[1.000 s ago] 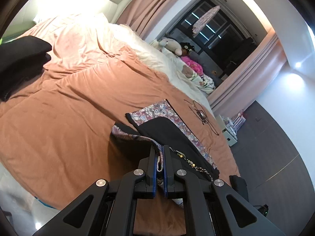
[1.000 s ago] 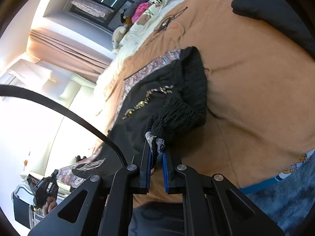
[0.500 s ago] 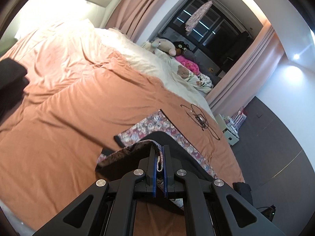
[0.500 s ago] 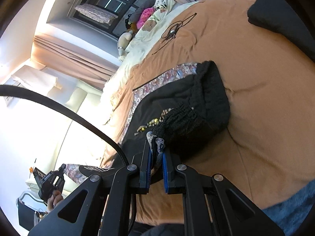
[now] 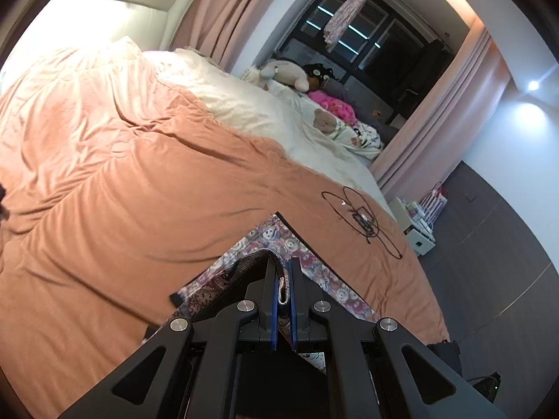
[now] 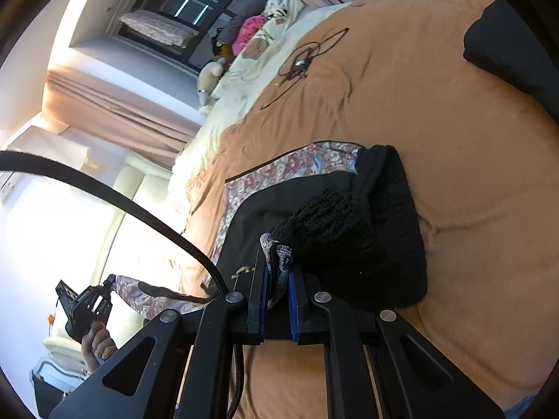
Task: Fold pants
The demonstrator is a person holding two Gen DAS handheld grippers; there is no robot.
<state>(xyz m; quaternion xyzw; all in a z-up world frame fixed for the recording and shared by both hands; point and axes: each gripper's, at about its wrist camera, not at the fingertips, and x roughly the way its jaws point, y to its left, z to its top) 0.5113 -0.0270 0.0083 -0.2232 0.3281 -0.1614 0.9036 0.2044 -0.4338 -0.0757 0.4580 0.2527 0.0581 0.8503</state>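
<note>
I see the pants [image 6: 325,209] on the orange blanket [image 6: 454,157], near the edge of the bed that is closest to me. They are black with a flowered border, and the ribbed waistband lies bunched at their right end. My right gripper [image 6: 276,279] is closed narrow on a fold of the flowered cloth beside that waistband. My left gripper [image 5: 283,279] is also closed narrow on the flowered edge and holds it lifted above the blanket; in the right view it appears far left with a strip of cloth stretched to it.

Around the pants: a black cable [image 5: 363,220] lies in loops on the blanket beyond them, apart from the cloth. Further back there is a cream sheet [image 5: 265,115] with plush toys [image 5: 290,75] in front of a dark window [image 5: 360,35]. A dark cloth [image 6: 510,45] lies at the upper right of the right view, well apart from the pants.

In the left view my own gripper arms hide most of the pants, so I cannot tell how the lower layers lie. A thick black cord [image 6: 115,195] crosses the right view and covers part of the far leg. The bright light at the left washes out the headboard side.
</note>
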